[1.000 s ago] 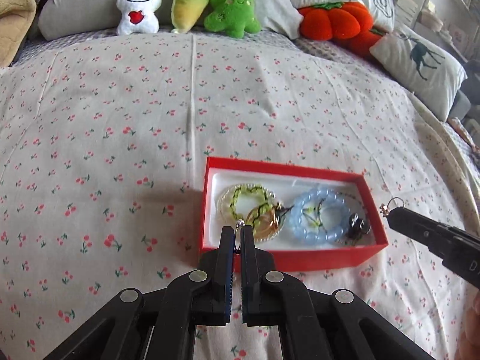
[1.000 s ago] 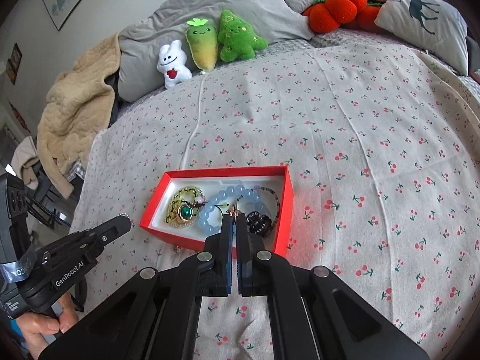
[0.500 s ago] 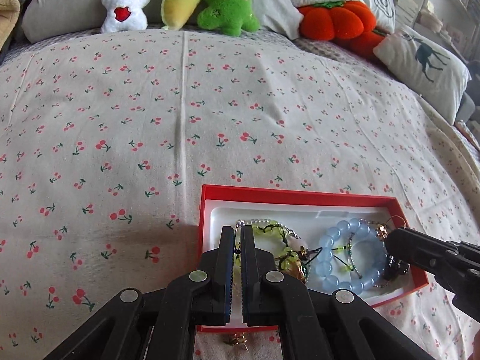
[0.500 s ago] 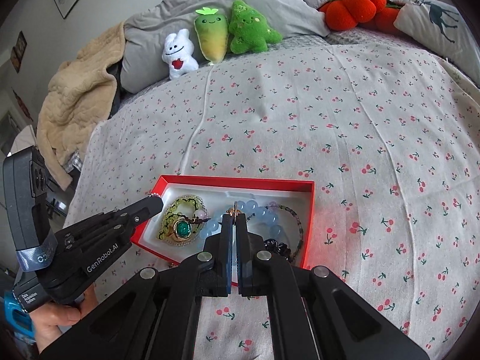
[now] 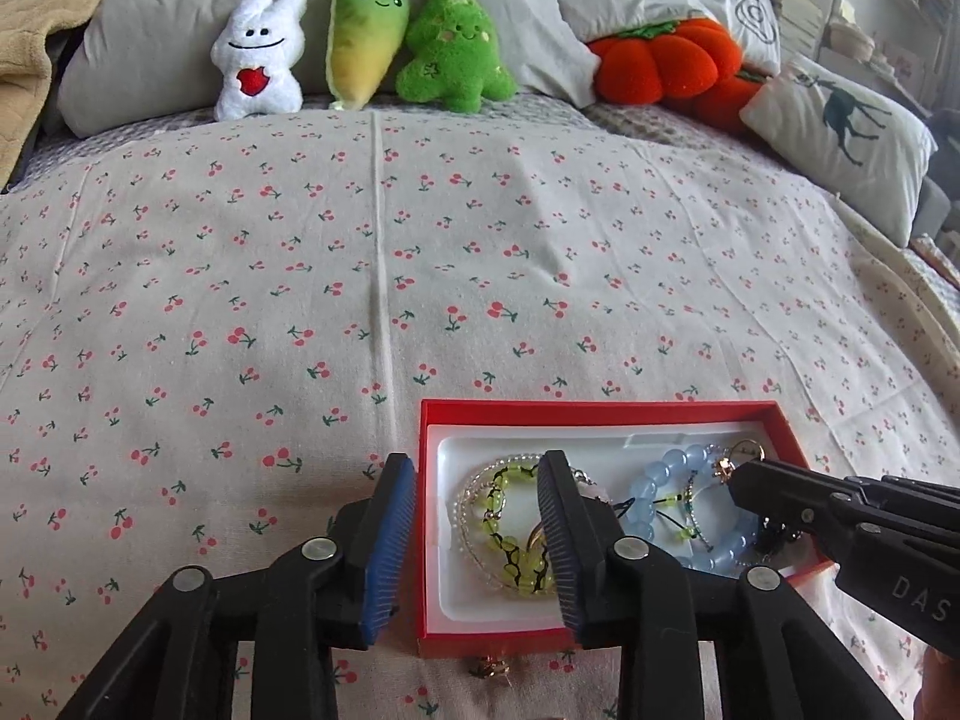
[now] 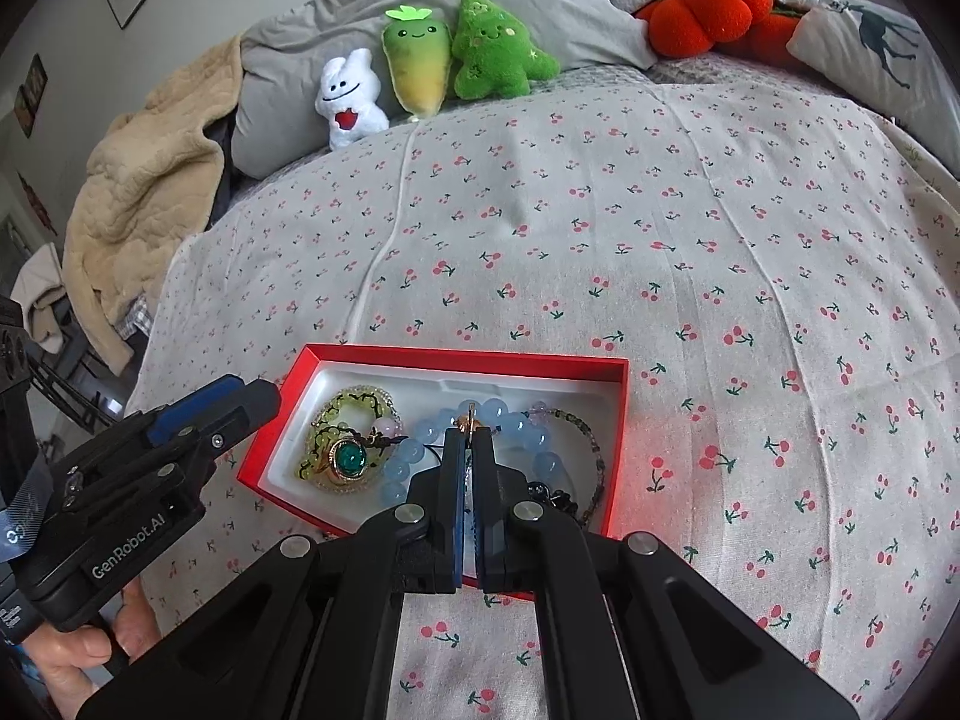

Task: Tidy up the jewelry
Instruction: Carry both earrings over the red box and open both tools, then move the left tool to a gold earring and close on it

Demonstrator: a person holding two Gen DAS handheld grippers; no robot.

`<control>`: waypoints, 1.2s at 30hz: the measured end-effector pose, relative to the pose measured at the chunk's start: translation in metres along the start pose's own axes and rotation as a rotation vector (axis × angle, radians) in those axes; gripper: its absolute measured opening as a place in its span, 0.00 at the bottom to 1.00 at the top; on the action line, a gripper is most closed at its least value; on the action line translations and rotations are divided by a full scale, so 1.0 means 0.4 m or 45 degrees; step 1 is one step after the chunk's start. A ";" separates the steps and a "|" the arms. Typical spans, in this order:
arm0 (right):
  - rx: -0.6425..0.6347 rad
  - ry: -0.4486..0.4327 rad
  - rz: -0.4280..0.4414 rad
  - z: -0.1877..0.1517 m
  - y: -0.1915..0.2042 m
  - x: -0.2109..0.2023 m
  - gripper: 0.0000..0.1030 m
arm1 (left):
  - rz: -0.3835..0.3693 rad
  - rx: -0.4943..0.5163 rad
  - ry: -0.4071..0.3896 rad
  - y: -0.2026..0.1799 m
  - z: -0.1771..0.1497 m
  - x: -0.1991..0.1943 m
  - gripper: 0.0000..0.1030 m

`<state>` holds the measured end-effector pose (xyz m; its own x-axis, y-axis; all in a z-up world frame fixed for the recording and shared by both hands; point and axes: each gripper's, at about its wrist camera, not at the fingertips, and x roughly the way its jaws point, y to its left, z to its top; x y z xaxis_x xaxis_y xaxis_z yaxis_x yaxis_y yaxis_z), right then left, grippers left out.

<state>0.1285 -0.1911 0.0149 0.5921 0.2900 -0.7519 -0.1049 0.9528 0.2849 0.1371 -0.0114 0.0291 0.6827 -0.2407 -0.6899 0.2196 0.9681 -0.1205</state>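
A red box (image 5: 600, 412) with a white liner lies on the cherry-print bedspread; it also shows in the right wrist view (image 6: 456, 358). Inside lie a green bead bracelet (image 5: 510, 534), a blue bead bracelet (image 5: 666, 480), a green-stone brooch (image 6: 348, 459) and a dark bead chain (image 6: 591, 438). My left gripper (image 5: 477, 468) is open and empty over the box's left wall. My right gripper (image 6: 470, 432) is shut on a small gold earring (image 6: 470, 414) above the blue bracelet. A small gold piece (image 5: 492, 669) lies on the bedspread in front of the box.
Three plush toys (image 5: 360, 42) and an orange pumpkin cushion (image 5: 660, 66) line the pillows at the back. A deer-print pillow (image 5: 840, 120) lies at the right, and a beige blanket (image 6: 138, 180) at the left.
My left gripper opened and a small gold piece now lies in front of the box. My right gripper carried its earring over the box.
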 end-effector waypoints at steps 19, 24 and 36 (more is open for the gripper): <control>0.010 -0.013 -0.072 -0.031 0.021 -0.110 0.37 | 0.058 -0.032 0.226 0.027 -0.109 -0.049 0.79; -0.002 0.017 -0.092 -0.078 0.024 -0.142 0.54 | 0.082 -0.022 0.285 0.016 -0.141 -0.069 0.82; -0.066 0.089 -0.184 -0.145 0.038 -0.155 0.73 | 0.002 0.032 0.346 -0.032 -0.249 -0.051 0.90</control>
<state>0.0439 -0.1894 0.0314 0.5473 0.1534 -0.8227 -0.0652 0.9879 0.1408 0.0510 -0.0121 -0.0262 0.4718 -0.2085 -0.8567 0.2380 0.9657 -0.1040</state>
